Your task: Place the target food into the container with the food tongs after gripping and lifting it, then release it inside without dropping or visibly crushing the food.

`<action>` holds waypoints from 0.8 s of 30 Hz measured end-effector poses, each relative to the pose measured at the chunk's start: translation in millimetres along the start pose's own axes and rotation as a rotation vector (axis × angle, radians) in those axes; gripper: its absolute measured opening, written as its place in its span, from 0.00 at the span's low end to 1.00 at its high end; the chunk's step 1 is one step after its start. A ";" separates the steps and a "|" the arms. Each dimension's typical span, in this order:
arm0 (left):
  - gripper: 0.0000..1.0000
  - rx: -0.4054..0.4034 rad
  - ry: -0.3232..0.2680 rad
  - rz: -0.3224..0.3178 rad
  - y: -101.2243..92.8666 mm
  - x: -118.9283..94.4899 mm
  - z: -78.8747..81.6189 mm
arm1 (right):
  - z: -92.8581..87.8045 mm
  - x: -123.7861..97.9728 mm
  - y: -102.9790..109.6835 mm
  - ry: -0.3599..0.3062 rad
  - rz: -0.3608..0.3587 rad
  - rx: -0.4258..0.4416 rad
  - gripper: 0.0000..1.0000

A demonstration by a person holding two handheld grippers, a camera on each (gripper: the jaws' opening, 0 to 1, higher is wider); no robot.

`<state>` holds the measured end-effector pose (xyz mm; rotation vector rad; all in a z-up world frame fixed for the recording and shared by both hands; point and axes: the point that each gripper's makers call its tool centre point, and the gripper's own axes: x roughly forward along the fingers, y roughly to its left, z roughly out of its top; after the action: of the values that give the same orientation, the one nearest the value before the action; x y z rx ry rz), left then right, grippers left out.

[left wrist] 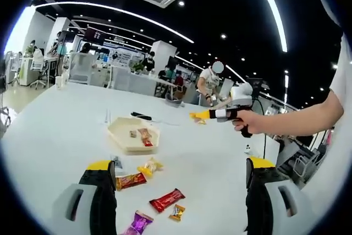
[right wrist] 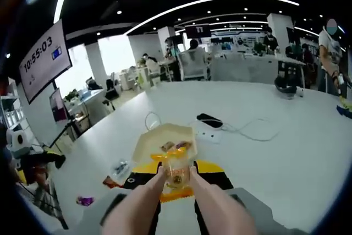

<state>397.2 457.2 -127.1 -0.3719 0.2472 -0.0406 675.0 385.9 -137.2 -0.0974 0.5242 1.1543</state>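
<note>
Tongs (right wrist: 176, 182) clamped on yellow snack packet (right wrist: 177, 175) | we carry level over tray (right wrist: 144, 148) | we loosen gently, low inside.

Snacks (left wrist: 144, 134) in container (left wrist: 122, 129); wrapped snacks (left wrist: 166, 199) on table (left wrist: 60, 119)

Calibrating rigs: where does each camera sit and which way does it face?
Left gripper view: on the left gripper, jaws apart at the bottom; faces across the table at the tray and loose packets; the person's hand holds the right gripper at the right.
Right gripper view: on the right gripper; faces along the tongs, which pinch a snack over the tray.
Shared: tray, table.
</note>
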 end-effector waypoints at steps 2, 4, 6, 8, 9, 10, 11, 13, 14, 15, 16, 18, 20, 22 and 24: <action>0.99 -0.002 0.000 0.006 1.8 1.7 -1.1 | 5.0 0.2 0.0 -0.006 -0.003 -0.003 0.22; 0.99 0.025 0.014 0.027 4.9 1.2 -1.3 | 5.2 2.3 -0.6 -0.001 -0.007 -0.008 0.22; 0.99 0.042 -0.001 0.035 5.1 -2.4 3.8 | 8.6 3.2 1.8 0.004 -0.002 -0.015 0.22; 0.99 0.029 -0.019 0.041 6.6 -5.2 6.9 | 14.1 3.4 4.2 0.002 0.003 -0.029 0.22; 0.99 0.022 -0.025 0.044 7.5 -5.8 7.1 | 15.9 3.6 4.8 0.000 0.005 -0.030 0.22; 0.99 0.021 -0.026 0.045 8.0 -5.8 6.7 | 17.4 3.9 5.6 -0.003 0.009 -0.032 0.22; 0.99 0.019 -0.026 0.046 9.6 -5.2 5.3 | 19.9 4.6 6.2 -0.007 0.008 -0.044 0.22; 0.99 0.020 -0.013 0.053 12.4 -3.7 2.0 | 21.5 5.1 6.7 -0.009 0.007 -0.046 0.22; 0.99 0.032 0.000 0.066 14.8 -4.7 1.5 | 21.9 6.6 8.0 -0.007 0.009 -0.041 0.22; 0.99 0.036 -0.008 0.066 15.0 -6.2 4.1 | 23.1 7.2 10.2 -0.006 0.014 -0.044 0.22; 0.99 0.035 -0.020 0.067 15.6 -7.7 7.3 | 23.7 8.0 11.9 -0.002 0.017 -0.050 0.22; 0.99 0.022 -0.045 0.074 18.9 -10.2 12.8 | 26.9 6.5 12.2 -0.003 0.020 -0.058 0.22; 0.99 0.018 -0.056 0.079 20.7 -10.8 14.5 | 31.8 9.1 14.0 -0.012 0.022 -0.061 0.22; 0.99 0.015 -0.055 0.080 21.9 -9.7 13.7 | 34.6 10.6 12.0 -0.020 0.020 -0.053 0.22; 0.99 0.014 -0.040 0.073 20.6 -9.3 12.9 | 36.6 11.9 12.4 -0.022 0.019 -0.032 0.22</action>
<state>391.2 481.8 -120.8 -0.3495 0.2207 0.0370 680.2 413.5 -108.1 -0.1078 0.4881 1.1816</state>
